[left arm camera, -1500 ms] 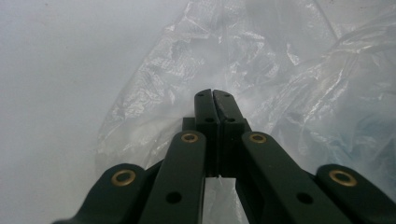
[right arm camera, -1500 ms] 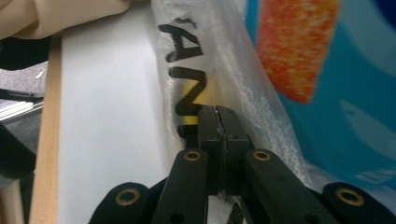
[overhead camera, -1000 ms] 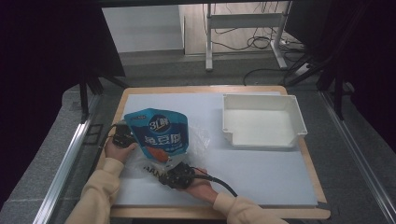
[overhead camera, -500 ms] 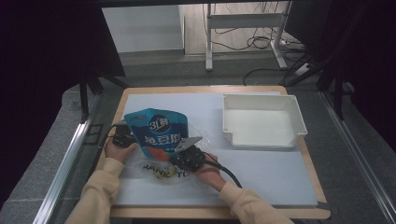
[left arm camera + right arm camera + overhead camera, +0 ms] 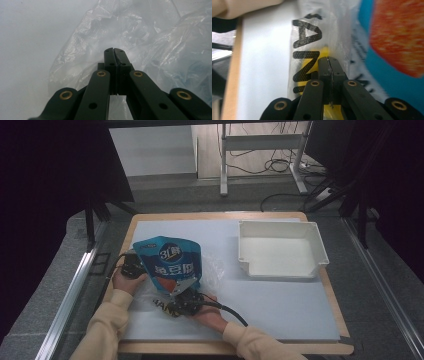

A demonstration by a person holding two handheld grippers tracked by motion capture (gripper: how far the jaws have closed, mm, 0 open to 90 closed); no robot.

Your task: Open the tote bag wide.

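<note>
Two grippers are working on one clear plastic bag (image 5: 165, 292) that is lying on the white mat (image 5: 280, 305), near the person's side of the table. A blue snack pouch (image 5: 170, 262) is sitting in or on the bag; I cannot tell which from above.

Going from the left of the pouch: the left gripper (image 5: 132, 269) is just beside the pouch's left edge. In the left gripper view its jaws are pressed tight together, and the thin crinkly bag (image 5: 140, 45) is bunched up around the tips. It looks like it is pinching the film, but I cannot tell for sure.

Just below the pouch, the right gripper (image 5: 186, 301) is resting on the bag. In the right gripper view its jaws are closed together on the clear film with black letters (image 5: 308, 45), with the pouch (image 5: 392, 50) just beside it.

I think the bag is very light, soft and slippery, so it is going to slide and fold easily. Pinching its edge is the best way to hold it. The pouch looks puffy and a bit stiffer, so its flat top seam is a good place to grab.

Well to the right of the pouch, a white tray (image 5: 320, 251) is sitting with nothing in it.
</note>
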